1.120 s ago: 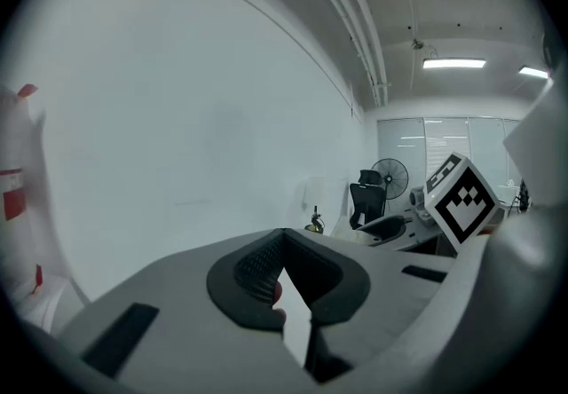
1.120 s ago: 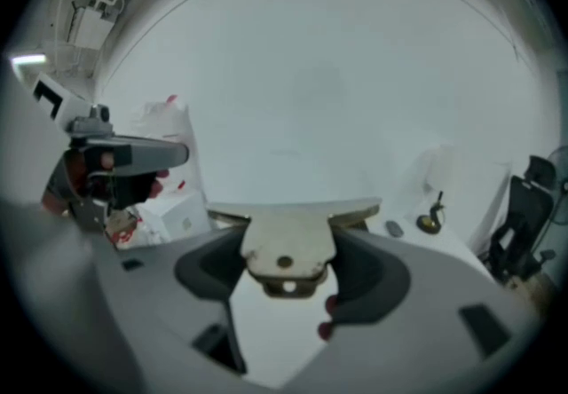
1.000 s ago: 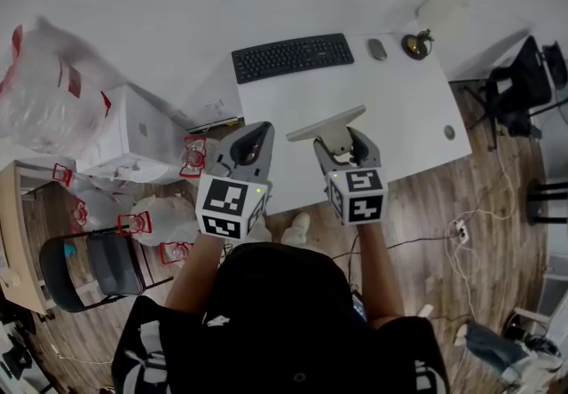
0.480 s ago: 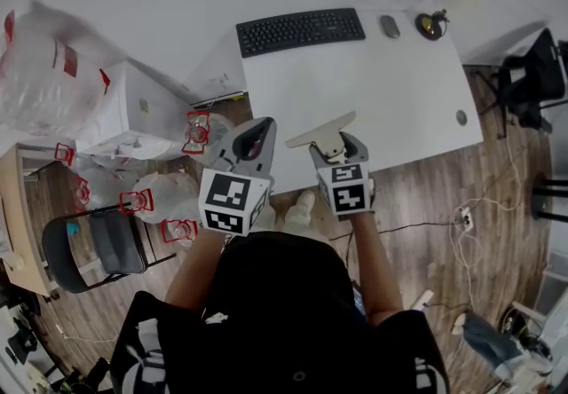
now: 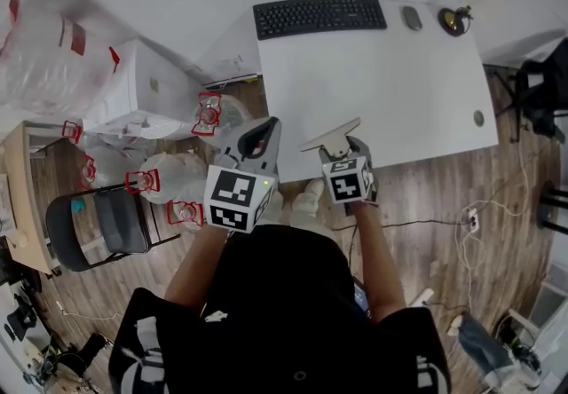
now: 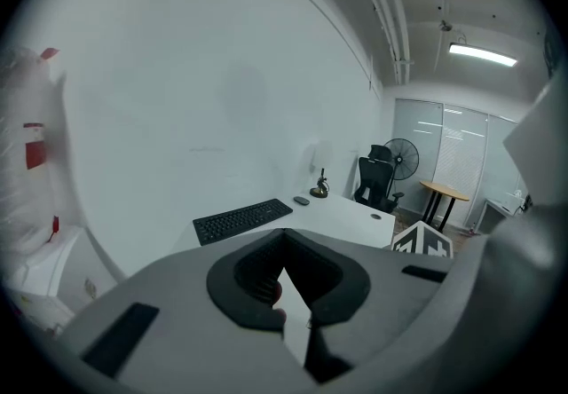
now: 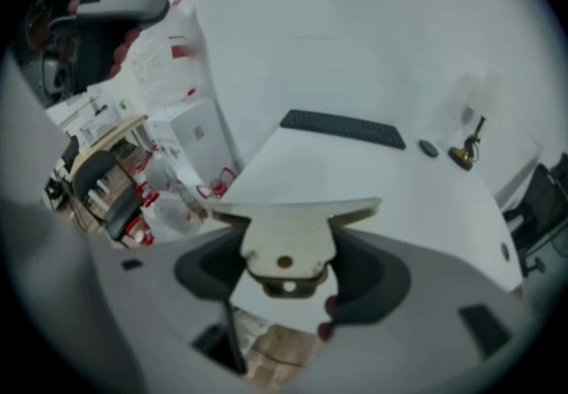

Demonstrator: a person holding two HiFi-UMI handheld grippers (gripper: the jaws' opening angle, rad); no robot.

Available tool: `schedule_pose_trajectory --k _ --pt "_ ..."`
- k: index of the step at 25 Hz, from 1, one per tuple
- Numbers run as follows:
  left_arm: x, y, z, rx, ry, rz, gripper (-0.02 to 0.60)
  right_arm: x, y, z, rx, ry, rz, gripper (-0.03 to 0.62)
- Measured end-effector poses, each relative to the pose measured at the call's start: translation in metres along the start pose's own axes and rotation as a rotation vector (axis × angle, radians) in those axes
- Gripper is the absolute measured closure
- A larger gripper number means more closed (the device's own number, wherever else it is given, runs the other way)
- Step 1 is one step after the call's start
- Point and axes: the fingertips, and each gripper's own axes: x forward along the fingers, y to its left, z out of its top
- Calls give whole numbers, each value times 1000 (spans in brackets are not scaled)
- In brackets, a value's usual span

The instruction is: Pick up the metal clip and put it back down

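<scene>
Head view: the person is standing at the near edge of the white bench [image 5: 390, 90], holding both tools out in front at about the same height. The right tool [image 5: 337, 149] is gripping the metal clip [image 5: 330, 135], which is hanging in the air over the near edge of the bench and not resting on it. The clip's broad flat bar is lying crosswise to the tool. The left tool [image 5: 264, 130] is sitting just beside it, apart from the clip and over the floor off the bench's left corner. A keyboard [image 5: 319, 16] and a mouse [image 5: 412, 18] are lying along the far edge, well apart from both tools. Left gripper view: the left tool [image 6: 284, 266] is showing its jaws drawn together with nothing between them, and the bench with the keyboard [image 6: 241, 220] is lying ahead and to the right. Right gripper view: the right tool [image 7: 288, 261] is clenching the lower body of the metal clip [image 7: 288, 237], whose bar is spreading left and right beyond both jaws, roughly level. The bench surface [image 7: 390, 188] is opening up ahead of and below the clip. Judging by this, the pick-up half is looking complete. The put-down is turning on one relation: the bare bench is lying forward of and beneath the right tool, so the right hand alone is placed to lower the clip, with its bar crosswise to the approach.
</scene>
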Motion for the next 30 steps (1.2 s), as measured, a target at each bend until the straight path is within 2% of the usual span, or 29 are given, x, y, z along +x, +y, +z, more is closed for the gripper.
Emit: schedule_pose_trajectory --k 4,8,15,21,26,30 --pt "0 2 -10 16 27 2 561 21 1 -15 -12 57 2 307" --pt "-2 5 -20 14 47 13 561 38 3 -17 1 73 26 307" --pt "-4 9 -36 9 84 34 561 59 -1 -22 -40 113 36 307" --pt "-8 16 -42 7 99 59 561 74 -6 -14 -25 109 48 307" --pt "-12 16 -50 14 117 68 561 82 -6 -23 -74 127 49 307" --pt "-13 20 -54 -8 127 73 561 87 -3 -27 -51 128 67 307"
